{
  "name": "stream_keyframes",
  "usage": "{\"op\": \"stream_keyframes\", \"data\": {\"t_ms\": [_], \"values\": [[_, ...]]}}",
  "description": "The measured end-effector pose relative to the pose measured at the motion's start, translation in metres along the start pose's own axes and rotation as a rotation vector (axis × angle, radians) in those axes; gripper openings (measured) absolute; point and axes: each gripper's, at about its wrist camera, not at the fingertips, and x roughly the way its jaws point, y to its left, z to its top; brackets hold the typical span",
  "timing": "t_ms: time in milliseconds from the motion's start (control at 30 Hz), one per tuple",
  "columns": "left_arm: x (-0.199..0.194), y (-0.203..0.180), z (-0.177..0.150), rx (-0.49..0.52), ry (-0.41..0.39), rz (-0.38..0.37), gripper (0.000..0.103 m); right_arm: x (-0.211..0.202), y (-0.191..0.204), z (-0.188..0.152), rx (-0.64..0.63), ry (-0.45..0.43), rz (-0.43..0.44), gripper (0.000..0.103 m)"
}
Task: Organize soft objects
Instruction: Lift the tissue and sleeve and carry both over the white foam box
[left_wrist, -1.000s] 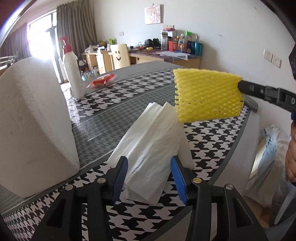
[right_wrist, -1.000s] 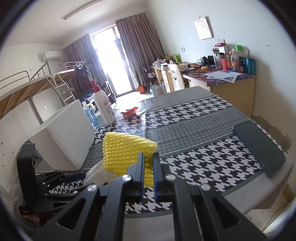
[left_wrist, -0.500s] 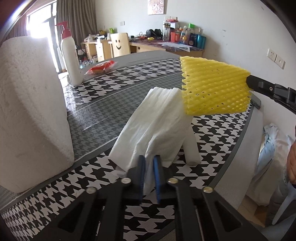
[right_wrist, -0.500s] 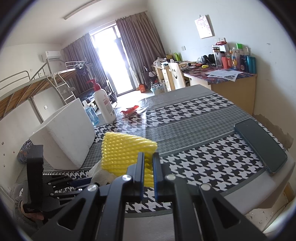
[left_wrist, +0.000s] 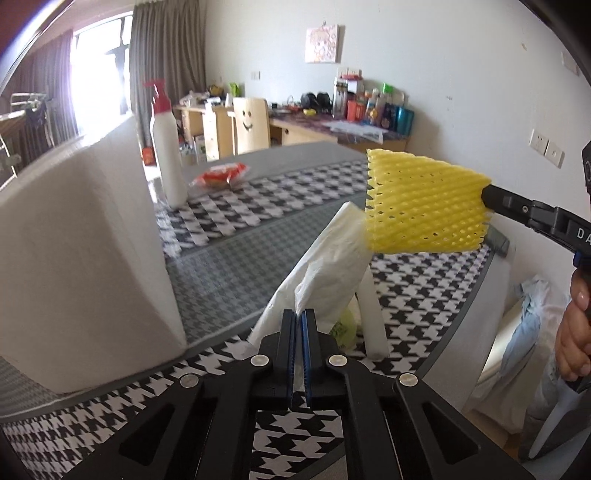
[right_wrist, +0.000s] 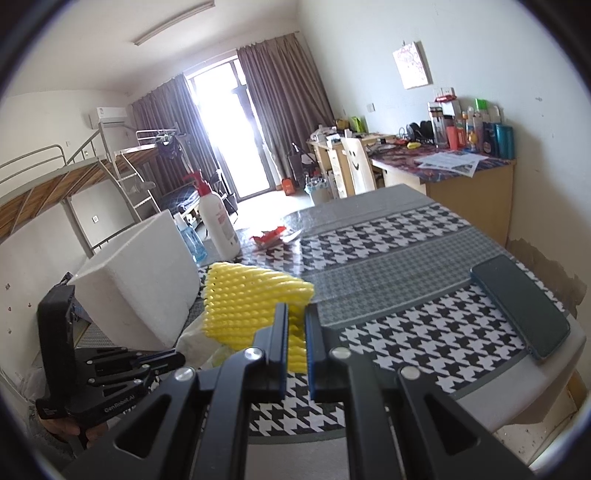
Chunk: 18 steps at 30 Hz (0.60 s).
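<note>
My left gripper (left_wrist: 298, 317) is shut on the near edge of a white plastic bag (left_wrist: 325, 266) and holds it lifted off the houndstooth table (left_wrist: 413, 295). My right gripper (right_wrist: 295, 314) is shut on a yellow foam net sleeve (right_wrist: 251, 299) and holds it in the air above the bag's far end; the sleeve also shows in the left wrist view (left_wrist: 421, 206). The left gripper body shows at the lower left of the right wrist view (right_wrist: 110, 373). A large white foam block (left_wrist: 74, 258) stands on the table to the left.
A white pump bottle with a red top (left_wrist: 166, 147) and a red wrapper (left_wrist: 221, 173) sit at the table's far side. A dark phone (right_wrist: 517, 302) lies near the right edge. A blue bottle (right_wrist: 190, 240) stands behind the foam block. A desk and chair stand beyond.
My left gripper closed on the white bag's near edge and raised it off the table. My right gripper kept its hold on the yellow sleeve and stayed nearly in place.
</note>
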Motion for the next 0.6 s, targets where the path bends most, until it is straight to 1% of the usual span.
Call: {"op": "stream_keyframes", "data": {"t_ms": [233, 300, 467, 600], "values": [[-0.011, 0.014, 0.003, -0.035, -0.024, 0.03, 0.004, -0.011, 0.002, 0.013, 0.016, -0.054, -0.007, 0.011], [-0.014, 0.014, 0.004, -0.036, -0.034, 0.025, 0.004, -0.013, 0.003, 0.016, 0.017, -0.063, -0.011, 0.011], [-0.03, 0.015, 0.011, -0.045, -0.081, 0.039, 0.004, -0.009, 0.008, 0.014, 0.001, -0.056, -0.009, 0.011], [-0.039, 0.018, 0.018, -0.06, -0.111, 0.067, 0.004, -0.007, 0.012, 0.014, -0.003, -0.051, 0.0, 0.011]]}}
